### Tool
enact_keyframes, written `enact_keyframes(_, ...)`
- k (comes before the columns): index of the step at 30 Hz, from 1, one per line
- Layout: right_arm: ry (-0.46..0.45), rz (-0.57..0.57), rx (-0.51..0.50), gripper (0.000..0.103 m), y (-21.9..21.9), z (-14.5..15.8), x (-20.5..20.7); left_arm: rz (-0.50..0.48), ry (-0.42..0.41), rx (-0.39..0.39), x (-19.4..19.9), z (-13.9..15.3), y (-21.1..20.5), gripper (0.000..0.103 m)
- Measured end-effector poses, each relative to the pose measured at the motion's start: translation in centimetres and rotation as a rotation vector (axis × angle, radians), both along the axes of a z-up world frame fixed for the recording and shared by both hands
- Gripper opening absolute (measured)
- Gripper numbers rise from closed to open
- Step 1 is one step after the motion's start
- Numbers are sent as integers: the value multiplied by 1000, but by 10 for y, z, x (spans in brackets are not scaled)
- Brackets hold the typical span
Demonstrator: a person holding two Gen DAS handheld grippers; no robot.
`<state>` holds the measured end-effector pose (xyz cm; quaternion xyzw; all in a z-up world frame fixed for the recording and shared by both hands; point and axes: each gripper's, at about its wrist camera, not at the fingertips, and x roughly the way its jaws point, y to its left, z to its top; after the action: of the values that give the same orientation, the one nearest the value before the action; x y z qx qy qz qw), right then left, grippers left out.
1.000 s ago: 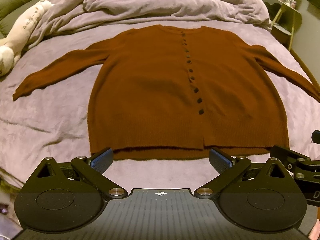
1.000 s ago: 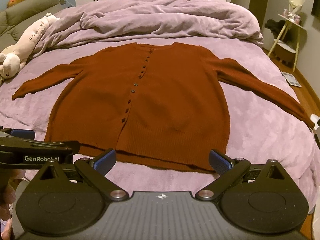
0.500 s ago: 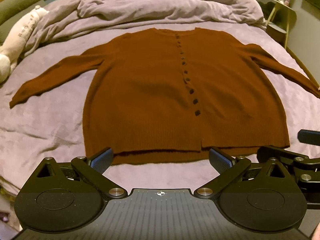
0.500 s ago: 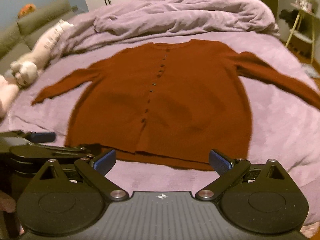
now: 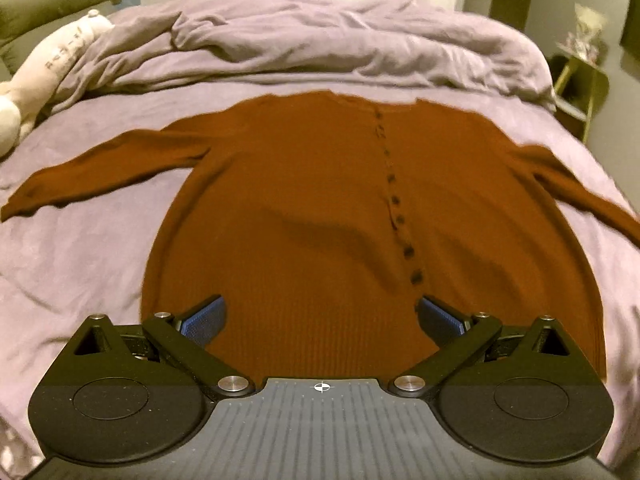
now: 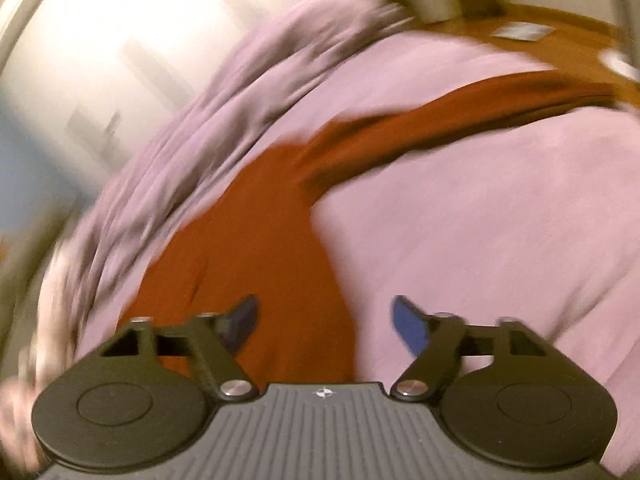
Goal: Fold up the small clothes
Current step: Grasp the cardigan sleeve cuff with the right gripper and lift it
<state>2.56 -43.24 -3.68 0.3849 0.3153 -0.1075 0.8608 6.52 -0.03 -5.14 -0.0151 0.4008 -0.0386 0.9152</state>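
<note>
Both grippers are empty. Seen in its own view, the left gripper hangs with its blue pads spread wide over the near hem of the rust-brown cardigan, nothing pinched between them and no clear contact with the knit. In the heavily blurred right wrist view, the right gripper has just been closing its jaws part-way; they stand apart, straddling the right side edge of the cardigan near the hem, with cloth under the left pad and bare bed cover under the right one. Nothing is clamped (whether a pad brushes the fabric I cannot tell through the smear).

That cardigan lies flat and face up on the lilac bed cover, buttoned down the front, collar at the far side, hem nearest, both sleeves stretched out to left and right. A rumpled duvet sits beyond it.

It looks like a soft, limp, fairly light knit: it will sag and stretch if lifted by one point, and it should not slip from the ribbed pads. Good holds would be the doubled edges — a hem corner, a cuff, or the shoulder seam — taking both layers together so the back does not lag behind during the fold.
</note>
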Motion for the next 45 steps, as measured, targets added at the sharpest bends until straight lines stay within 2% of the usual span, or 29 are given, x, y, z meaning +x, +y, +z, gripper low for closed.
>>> enact_keyframes(3,-14,-213,14,43,-63,-18,7,28,-43,-7,22,-9,-2,103)
enact_keyframes(5,-20,-329,54,43,-95,-32,8,51,-53,14,34,-17,-4,103)
enact_keyframes(8,-41,-474,165,44,-136,-55,6,89,-40,46,52,-26,-5,103)
enact_keyframes(12,-106,-583,274,44,-161,-76,6,120,-3,52,69,-39,-2,103)
enact_keyframes(15,-112,-589,257,44,-169,-86,14,124,48,57,74,-54,-1,103)
enact_keyframes(17,-92,-583,215,40,-168,-88,22,137,82,71,74,-63,2,103)
enact_keyframes(18,-76,-579,195,29,-170,-86,25,137,84,80,73,-65,3,103)
enact_keyframes(19,-52,-570,163,8,-170,-85,29,127,78,82,71,-65,4,103)
enact_keyframes(22,12,-538,81,6,-170,-71,39,104,88,88,71,-68,4,103)
enact_keyframes(24,29,-517,-25,6,-159,-52,47,96,111,85,74,-69,7,103)
enact_keyframes(26,0,-459,-165,6,-139,-26,60,106,125,61,78,-69,10,103)
enact_keyframes(30,-118,-191,-393,6,-59,29,101,97,131,72,80,-66,8,103)
enact_keyframes(32,-187,-17,-452,6,-10,45,122,103,120,67,81,-61,8,103)
enact_keyframes(34,-236,161,-484,6,42,51,140,109,95,15,83,-52,9,103)
enact_keyframes(36,-249,328,-495,6,90,43,154,94,64,-58,89,-40,10,103)
enact_keyframes(38,-197,459,-438,11,126,24,167,57,37,-107,97,-28,7,103)
enact_keyframes(39,-136,507,-398,19,139,10,172,31,25,-134,101,-23,4,103)
enact_keyframes(42,-70,527,-367,20,150,-15,163,-52,8,-232,118,-14,-6,103)
enact_keyframes(45,-50,450,-278,23,127,-24,145,-131,-7,-282,137,-15,-26,103)
